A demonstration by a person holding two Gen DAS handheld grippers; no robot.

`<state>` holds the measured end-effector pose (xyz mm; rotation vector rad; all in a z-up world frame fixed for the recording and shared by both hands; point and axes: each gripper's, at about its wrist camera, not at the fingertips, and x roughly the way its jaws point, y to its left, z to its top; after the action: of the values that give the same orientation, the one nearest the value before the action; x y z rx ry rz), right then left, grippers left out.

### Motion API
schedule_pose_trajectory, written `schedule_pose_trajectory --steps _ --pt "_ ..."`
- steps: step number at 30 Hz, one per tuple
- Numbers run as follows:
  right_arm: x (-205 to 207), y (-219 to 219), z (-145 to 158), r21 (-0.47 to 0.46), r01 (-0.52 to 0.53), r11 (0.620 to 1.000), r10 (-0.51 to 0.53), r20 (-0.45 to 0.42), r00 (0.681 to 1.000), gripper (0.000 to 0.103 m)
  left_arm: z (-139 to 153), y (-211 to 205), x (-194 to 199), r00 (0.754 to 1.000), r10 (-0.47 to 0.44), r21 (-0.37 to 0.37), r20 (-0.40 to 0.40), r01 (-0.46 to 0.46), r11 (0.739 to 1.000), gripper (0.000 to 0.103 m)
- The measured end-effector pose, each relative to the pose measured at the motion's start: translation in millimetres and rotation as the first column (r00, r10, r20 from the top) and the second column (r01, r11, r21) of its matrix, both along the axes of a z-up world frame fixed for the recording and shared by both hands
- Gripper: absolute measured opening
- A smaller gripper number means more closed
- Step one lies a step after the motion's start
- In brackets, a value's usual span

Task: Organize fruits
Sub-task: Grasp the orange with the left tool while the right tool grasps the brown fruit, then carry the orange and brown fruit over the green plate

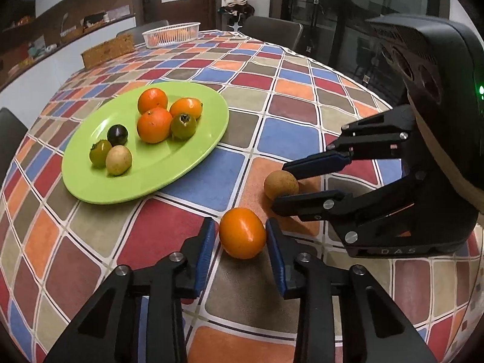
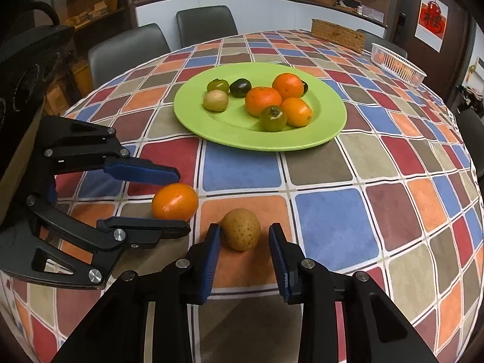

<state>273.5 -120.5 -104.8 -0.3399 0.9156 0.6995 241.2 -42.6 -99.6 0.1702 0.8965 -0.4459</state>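
Observation:
An orange fruit (image 1: 242, 233) lies on the chequered tablecloth between the blue pads of my left gripper (image 1: 240, 222), which is shut on it. Just to its right, a speckled brown fruit (image 2: 241, 233) sits between the pads of my right gripper (image 2: 244, 227), also shut on it. Each gripper shows in the other's view: the right gripper (image 1: 279, 186) around the brown fruit (image 1: 279, 183), and the left gripper (image 2: 183, 201) around the orange fruit (image 2: 174, 201). Beyond them a green plate (image 1: 181, 163) (image 2: 230, 133) holds several fruits: orange, green, one dark and one pale yellow.
A white mesh basket (image 1: 171, 34) (image 2: 396, 65) and a woven box (image 1: 107, 50) (image 2: 337, 39) stand at the table's far end. Grey chairs (image 2: 205, 22) surround the table. A counter with clutter runs along the wall behind.

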Motion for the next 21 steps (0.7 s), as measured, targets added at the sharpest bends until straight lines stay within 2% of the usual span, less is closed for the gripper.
schedule_pose_trajectory --steps 4,11,21 --pt "1.0 -0.4 -1.6 0.018 0.005 1.0 -0.005 -0.014 1.0 0.028 -0.4 0.3 1.1 1.0 0.009 -0.011 -0.001 -0.009 1.0 0.031" --pt "0.1 -3.2 -0.6 0.043 0.033 0.999 -0.032 -0.02 0.999 0.027 2.4 4.5 -2.2 0.999 0.033 -0.03 0.003 -0.033 0.999 0.031" --pt "-10.3 -5.1 15.7 0.076 0.046 0.996 -0.047 0.007 0.999 0.027 22.1 9.5 -16.8 0.997 0.06 -0.052 0.052 -0.057 0.997 0.031"
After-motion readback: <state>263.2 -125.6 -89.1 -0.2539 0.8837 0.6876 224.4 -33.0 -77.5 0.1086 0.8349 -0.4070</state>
